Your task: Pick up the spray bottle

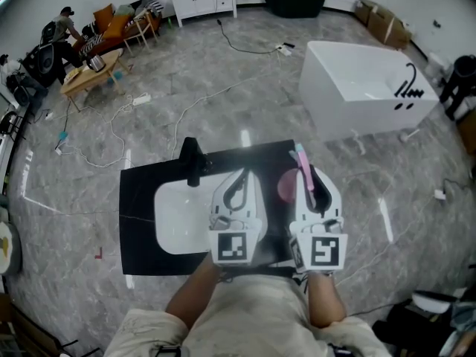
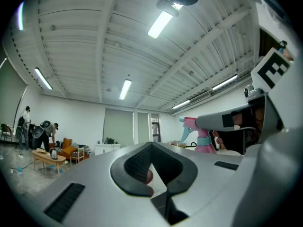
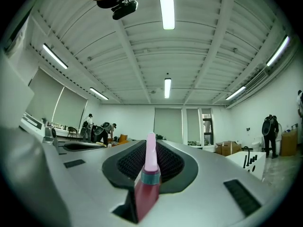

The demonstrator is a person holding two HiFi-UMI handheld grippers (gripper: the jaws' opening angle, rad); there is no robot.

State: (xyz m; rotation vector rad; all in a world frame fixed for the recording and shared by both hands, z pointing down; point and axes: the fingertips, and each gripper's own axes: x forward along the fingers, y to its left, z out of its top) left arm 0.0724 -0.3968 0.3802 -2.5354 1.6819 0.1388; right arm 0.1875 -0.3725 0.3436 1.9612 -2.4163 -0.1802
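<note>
While the right gripper (image 1: 311,181) clamps its part-closed jaws on the pink spray bottle (image 3: 150,167), the bottle's trigger head juts beyond the fingertips; the left gripper (image 1: 239,183), jaws together and empty, sits just left of it.

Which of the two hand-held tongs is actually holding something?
The right tongs: their jaws clamp the pink plastic spray bottle. The left tongs are closed together and grip nothing.

The right gripper (image 1: 311,188) is covering most of the spray bottle (image 1: 300,163), and the left gripper (image 1: 239,188) is hiding part of the white basin (image 1: 175,216).
</note>
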